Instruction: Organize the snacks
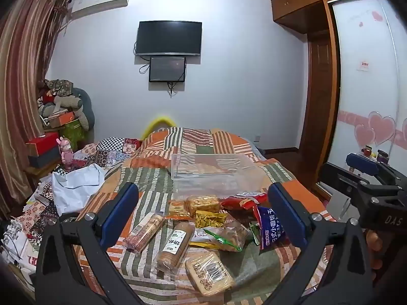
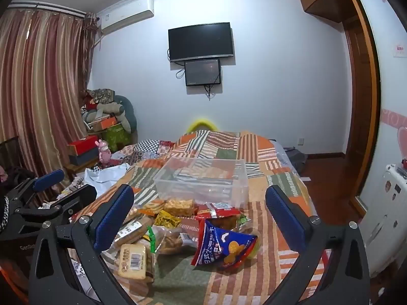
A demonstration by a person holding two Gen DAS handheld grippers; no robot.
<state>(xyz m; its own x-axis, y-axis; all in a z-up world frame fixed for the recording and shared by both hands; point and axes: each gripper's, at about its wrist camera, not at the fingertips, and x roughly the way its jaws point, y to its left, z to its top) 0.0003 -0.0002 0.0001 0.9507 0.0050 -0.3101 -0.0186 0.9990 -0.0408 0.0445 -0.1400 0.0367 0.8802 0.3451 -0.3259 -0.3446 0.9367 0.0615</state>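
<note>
Both grippers' fingers [image 1: 119, 211] gape empty; snacks [image 1: 201, 218] crowd the clear bin's [image 2: 203, 178] near wall.

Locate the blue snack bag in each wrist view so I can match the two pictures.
Left wrist view: the blue snack bag stands at the right edge of the snack pile, just inside the right finger.
Right wrist view: the same bag lies low in the middle, at the near edge of the pile.
Shared landmark: the clear plastic bin behind the pile.
</note>
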